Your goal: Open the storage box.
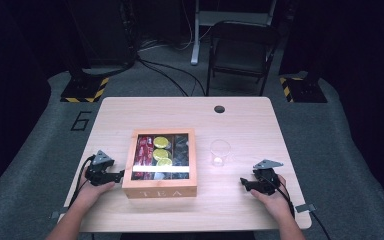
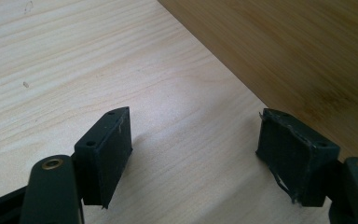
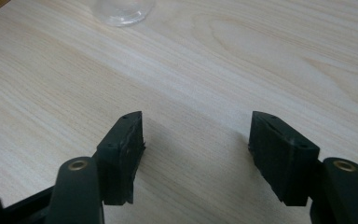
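While both rest on the table, the left gripper, jaws apart and empty, sits at 9 o'clock of the tea box; the right gripper, likewise spread and empty, lies at 5 o'clock of the glass.

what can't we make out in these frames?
- Tea box, high view: the packets under its glass lid are too small and glare-streaked to read.
- Glass, right gripper view: cut off by the top edge, only the base shows.
- Tea box wall, left gripper view: cut off by the frame, no lid or latch visible.
- Left hand-held gripper, high view: too small to tell whether it touches the box.
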Tool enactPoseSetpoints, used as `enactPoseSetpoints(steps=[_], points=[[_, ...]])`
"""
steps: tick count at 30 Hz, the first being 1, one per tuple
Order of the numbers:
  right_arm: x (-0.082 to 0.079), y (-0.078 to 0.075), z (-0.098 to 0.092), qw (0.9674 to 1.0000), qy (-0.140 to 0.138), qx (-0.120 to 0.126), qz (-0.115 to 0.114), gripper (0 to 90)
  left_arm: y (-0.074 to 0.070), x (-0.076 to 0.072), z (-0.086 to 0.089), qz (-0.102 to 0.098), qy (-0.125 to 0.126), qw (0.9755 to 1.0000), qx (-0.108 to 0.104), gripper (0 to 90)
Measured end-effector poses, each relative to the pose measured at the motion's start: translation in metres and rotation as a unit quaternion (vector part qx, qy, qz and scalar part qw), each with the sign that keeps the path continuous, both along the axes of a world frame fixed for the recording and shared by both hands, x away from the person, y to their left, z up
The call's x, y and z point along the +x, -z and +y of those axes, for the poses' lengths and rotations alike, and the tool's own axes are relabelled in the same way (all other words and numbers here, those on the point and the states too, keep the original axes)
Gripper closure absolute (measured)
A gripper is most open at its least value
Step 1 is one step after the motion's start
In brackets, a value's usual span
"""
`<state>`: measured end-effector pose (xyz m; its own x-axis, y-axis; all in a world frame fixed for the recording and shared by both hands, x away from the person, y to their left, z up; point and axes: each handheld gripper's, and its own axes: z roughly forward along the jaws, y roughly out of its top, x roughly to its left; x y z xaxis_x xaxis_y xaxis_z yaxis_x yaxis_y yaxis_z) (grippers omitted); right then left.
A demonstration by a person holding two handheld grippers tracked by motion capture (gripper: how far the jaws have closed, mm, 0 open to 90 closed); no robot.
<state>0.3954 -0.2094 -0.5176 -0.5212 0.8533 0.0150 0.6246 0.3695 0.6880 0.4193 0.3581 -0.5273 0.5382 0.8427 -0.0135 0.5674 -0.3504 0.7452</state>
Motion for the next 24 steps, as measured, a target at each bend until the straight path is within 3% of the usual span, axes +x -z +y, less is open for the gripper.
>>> enactPoseSetpoints(steps=[2,3,4,9,11,13,17,24], points=[[0.000,0.000,0.000,1.0000,0.001,0.000,0.000,36.0,0.000,0.000,0.000,0.002,0.000,1.0000,-0.001,26.6],[0.000,-0.001,0.002,0.9998,0.015,0.008,0.011,36.0,-0.001,0.000,0.001,0.003,-0.002,1.0000,-0.004,27.9],[0.000,-0.001,0.002,0.9999,0.012,0.007,0.011,36.0,-0.001,0.000,0.000,0.004,-0.011,0.9999,-0.009,29.6],[-0.001,-0.005,0.006,0.9998,-0.004,0.014,0.016,40.2,-0.006,-0.003,0.002,0.027,-0.009,0.9994,-0.018,36.8],[-0.002,-0.010,0.008,0.9998,-0.016,0.008,0.007,42.4,-0.008,-0.005,0.003,0.034,-0.009,0.9993,-0.017,38.5],[-0.005,-0.016,0.012,0.9997,-0.022,0.012,-0.007,46.0,-0.010,-0.008,0.004,0.027,-0.011,0.9994,-0.020,39.3],[-0.008,-0.025,0.018,0.9987,-0.030,0.032,-0.024,50.5,-0.017,-0.015,0.006,0.016,-0.015,0.9992,-0.035,39.4],[-0.011,-0.036,0.026,0.9965,-0.045,0.058,-0.039,50.9,-0.025,-0.025,0.009,0.018,-0.022,0.9982,-0.054,39.8]])
